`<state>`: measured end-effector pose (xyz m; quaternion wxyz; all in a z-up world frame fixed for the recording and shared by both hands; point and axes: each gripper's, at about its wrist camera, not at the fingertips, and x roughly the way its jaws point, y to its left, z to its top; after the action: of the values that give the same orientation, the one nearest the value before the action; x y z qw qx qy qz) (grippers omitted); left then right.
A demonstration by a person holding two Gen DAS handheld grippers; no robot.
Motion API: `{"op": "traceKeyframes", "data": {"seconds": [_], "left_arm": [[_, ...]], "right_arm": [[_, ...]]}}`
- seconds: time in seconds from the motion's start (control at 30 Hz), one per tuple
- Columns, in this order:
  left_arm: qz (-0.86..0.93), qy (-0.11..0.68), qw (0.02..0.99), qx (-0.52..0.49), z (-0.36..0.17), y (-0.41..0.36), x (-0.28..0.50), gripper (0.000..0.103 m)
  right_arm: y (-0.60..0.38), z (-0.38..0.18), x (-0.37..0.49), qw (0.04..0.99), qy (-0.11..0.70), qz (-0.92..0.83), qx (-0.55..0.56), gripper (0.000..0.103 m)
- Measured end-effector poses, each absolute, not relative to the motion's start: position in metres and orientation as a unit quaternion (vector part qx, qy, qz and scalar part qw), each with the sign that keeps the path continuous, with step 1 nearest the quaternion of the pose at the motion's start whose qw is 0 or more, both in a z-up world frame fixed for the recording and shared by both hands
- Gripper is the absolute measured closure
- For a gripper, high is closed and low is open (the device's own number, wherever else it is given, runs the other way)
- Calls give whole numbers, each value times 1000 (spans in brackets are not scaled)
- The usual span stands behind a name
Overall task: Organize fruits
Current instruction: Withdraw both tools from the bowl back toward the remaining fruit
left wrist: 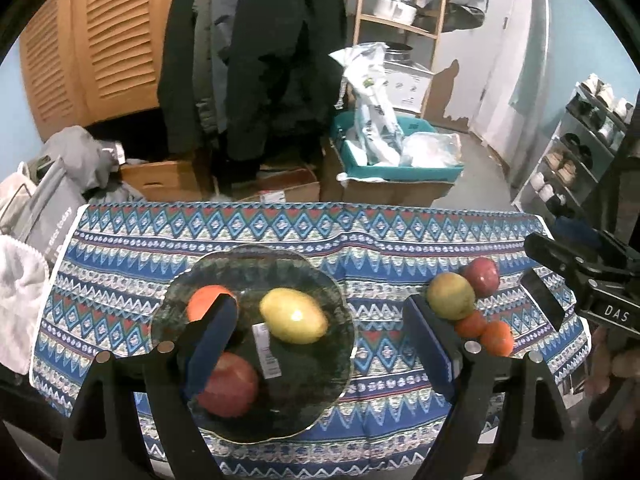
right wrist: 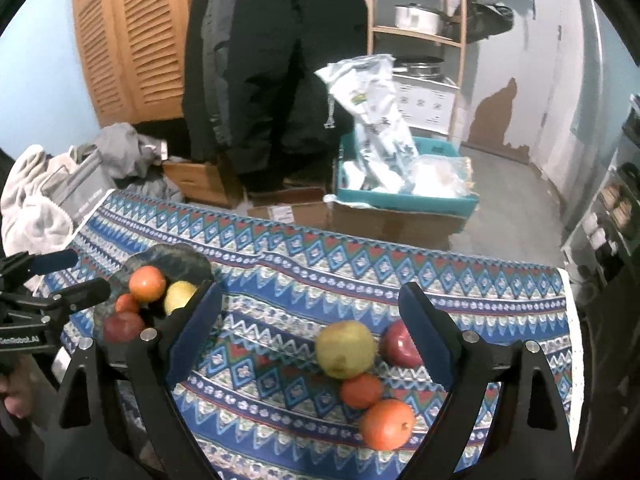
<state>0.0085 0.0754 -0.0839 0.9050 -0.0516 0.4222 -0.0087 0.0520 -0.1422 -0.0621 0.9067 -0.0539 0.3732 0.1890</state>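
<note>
Right wrist view is showing the loose cluster of fruit lying just ahead of the right gripper (right wrist: 310, 330), whose blue-padded jaws are standing wide with nothing between the pads: a yellow-green apple (right wrist: 345, 349), a dark red apple (right wrist: 400, 345) beside it toward the right finger, and two oranges, a small one (right wrist: 361, 390) and a larger one (right wrist: 387, 424), nearer the camera. These round fruits are offering no long axis to line up with. They are sitting on the blue zigzag-patterned cloth (right wrist: 304, 280) covering the surface, well apart from the dark glass plate (left wrist: 320, 280) at the left. In the left wrist view the left gripper (left wrist: 320, 328), also open and empty, is hovering over that plate, which is already carrying a yellow oval fruit (left wrist: 294, 315), a red apple (left wrist: 230, 384) and an orange fruit (left wrist: 206, 300). The right hand is looking nearer the loose fruit; the green apple is crowding the small orange, so a clean grasp there may be awkward.
</note>
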Motion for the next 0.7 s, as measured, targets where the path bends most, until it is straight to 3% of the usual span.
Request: {"op": "traceKeyframes", "data": {"seconds": [0.7], "left_arm": [[-63,454,889,-5,-106,-3,29,17]], "right_arm": [[-216,-97,47,898,415,145,-36,13]]}}
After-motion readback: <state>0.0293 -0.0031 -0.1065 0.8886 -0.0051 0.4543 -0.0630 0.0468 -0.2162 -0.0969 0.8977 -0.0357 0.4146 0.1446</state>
